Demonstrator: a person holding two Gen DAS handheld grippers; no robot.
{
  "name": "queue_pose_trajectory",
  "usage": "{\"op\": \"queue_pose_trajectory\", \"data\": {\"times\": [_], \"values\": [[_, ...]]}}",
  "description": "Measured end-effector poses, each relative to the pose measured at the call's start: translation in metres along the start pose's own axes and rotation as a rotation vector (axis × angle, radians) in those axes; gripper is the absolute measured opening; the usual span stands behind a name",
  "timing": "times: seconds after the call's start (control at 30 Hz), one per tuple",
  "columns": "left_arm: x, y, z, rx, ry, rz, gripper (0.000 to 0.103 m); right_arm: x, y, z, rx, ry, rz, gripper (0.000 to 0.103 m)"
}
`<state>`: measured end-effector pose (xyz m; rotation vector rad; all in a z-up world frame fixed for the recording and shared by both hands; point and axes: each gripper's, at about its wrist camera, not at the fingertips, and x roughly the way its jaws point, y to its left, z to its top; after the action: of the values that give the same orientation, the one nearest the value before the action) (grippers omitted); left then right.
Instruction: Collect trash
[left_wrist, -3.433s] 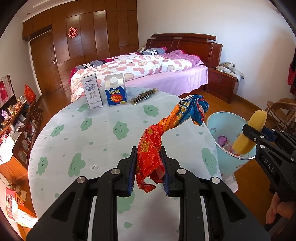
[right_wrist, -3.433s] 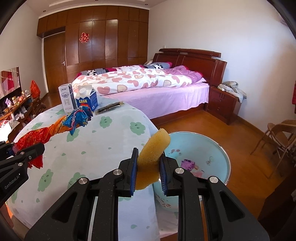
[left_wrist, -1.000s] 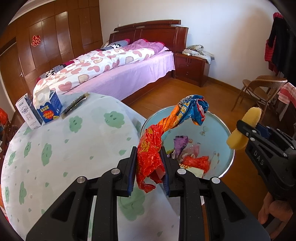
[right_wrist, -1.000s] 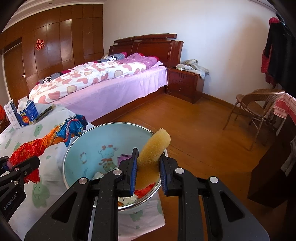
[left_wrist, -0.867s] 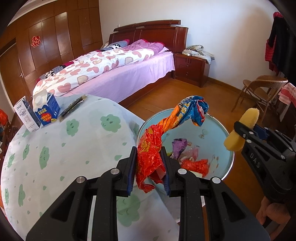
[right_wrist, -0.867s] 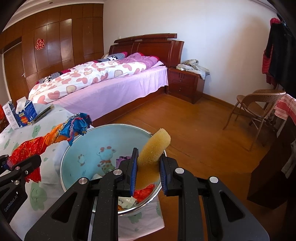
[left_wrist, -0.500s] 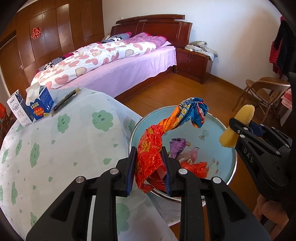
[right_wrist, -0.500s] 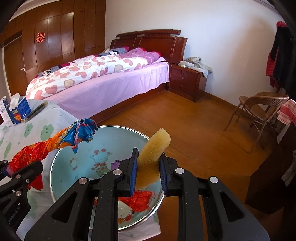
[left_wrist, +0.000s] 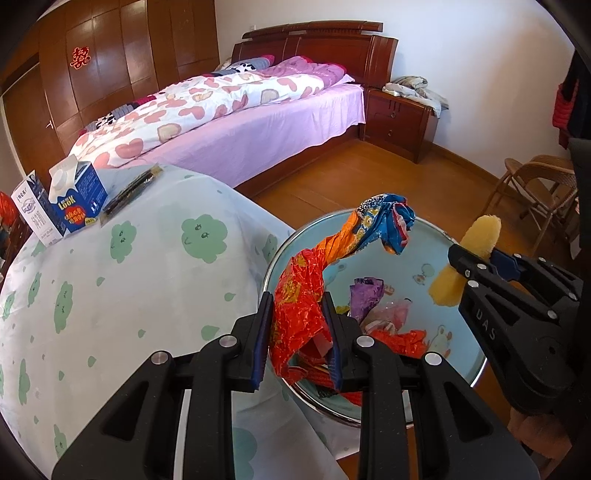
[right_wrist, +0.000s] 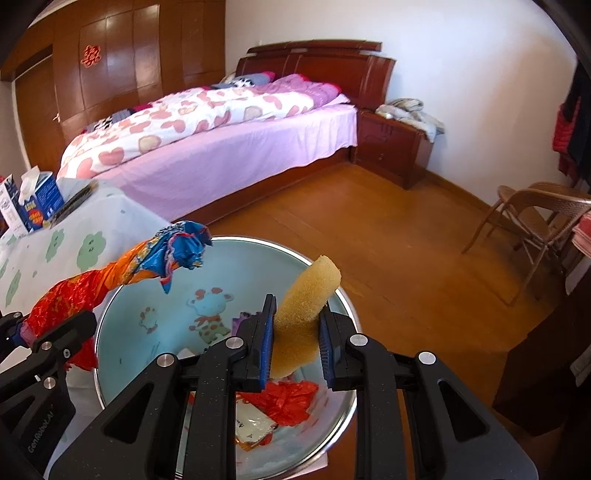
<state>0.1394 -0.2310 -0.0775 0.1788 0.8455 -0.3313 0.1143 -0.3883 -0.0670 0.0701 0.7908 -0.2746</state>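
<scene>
Now at the drop step: crumpled red-orange-blue wrapper (left_wrist: 314, 280) clamped in left gripper (left_wrist: 297, 339), yellow sponge (right_wrist: 303, 314) clamped in right gripper (right_wrist: 297, 349), both over pale blue basin (right_wrist: 122, 332) already holding scraps. Next, judged: open both jaws, release inside the rim.

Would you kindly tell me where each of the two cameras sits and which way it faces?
Left wrist: on the left gripper, facing past its red wrapper over the table edge into the blue basin; the right gripper shows.
Right wrist: on the right gripper, looking past its yellow sponge down into the basin; the left gripper shows lower left.
Shared: basin, wrapper, sponge, bed, milk cartons.
</scene>
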Motion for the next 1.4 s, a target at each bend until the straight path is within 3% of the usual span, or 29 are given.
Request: {"op": "queue_pose_trajectory", "data": {"times": [0.27, 0.43, 0.57, 0.63, 0.73, 0.8, 0.93, 1.03, 1.07, 1.1, 1.17, 1.27, 1.4], "values": [[0.008, 0.003, -0.002, -0.013, 0.023, 0.009, 0.028, 0.011, 0.005, 0.003, -0.010, 0.065, 0.071, 0.026], [0.008, 0.002, -0.003, -0.010, 0.027, 0.008, 0.028, 0.010, 0.008, -0.002, 0.005, 0.041, 0.091, 0.029], [0.008, 0.002, -0.003, -0.011, 0.028, 0.007, 0.029, 0.008, 0.010, -0.004, 0.020, 0.020, 0.098, 0.043], [0.008, 0.002, -0.003, -0.009, 0.026, 0.008, 0.031, 0.007, 0.013, -0.002, 0.028, 0.012, 0.091, 0.043], [0.006, 0.000, -0.003, -0.004, 0.015, 0.006, 0.040, -0.002, 0.013, -0.002, 0.072, -0.021, 0.059, 0.044], [0.004, -0.002, -0.003, -0.003, 0.010, -0.003, 0.056, -0.012, 0.010, -0.006, 0.125, -0.044, 0.036, 0.048], [-0.005, -0.006, -0.001, 0.018, -0.026, -0.014, 0.066, -0.022, 0.006, -0.012, 0.174, -0.066, 0.020, 0.051], [-0.013, -0.008, -0.002, 0.029, -0.054, -0.002, 0.084, -0.034, 0.000, -0.017, 0.217, -0.096, -0.005, 0.058], [-0.016, -0.006, -0.003, 0.023, -0.060, 0.009, 0.090, -0.041, -0.001, -0.022, 0.256, -0.121, -0.031, 0.065], [-0.018, -0.005, -0.003, 0.019, -0.063, 0.011, 0.091, -0.042, -0.003, -0.022, 0.267, -0.129, -0.038, 0.075], [-0.021, -0.001, -0.006, 0.017, -0.063, 0.006, 0.092, -0.047, -0.001, -0.028, 0.294, -0.152, -0.053, 0.082], [-0.026, 0.006, -0.010, 0.019, -0.046, 0.027, 0.096, -0.051, 0.001, -0.035, 0.299, -0.148, -0.070, 0.089], [-0.035, 0.016, -0.019, 0.020, -0.047, 0.043, 0.096, -0.052, 0.006, -0.045, 0.295, -0.120, -0.057, 0.089]]}}
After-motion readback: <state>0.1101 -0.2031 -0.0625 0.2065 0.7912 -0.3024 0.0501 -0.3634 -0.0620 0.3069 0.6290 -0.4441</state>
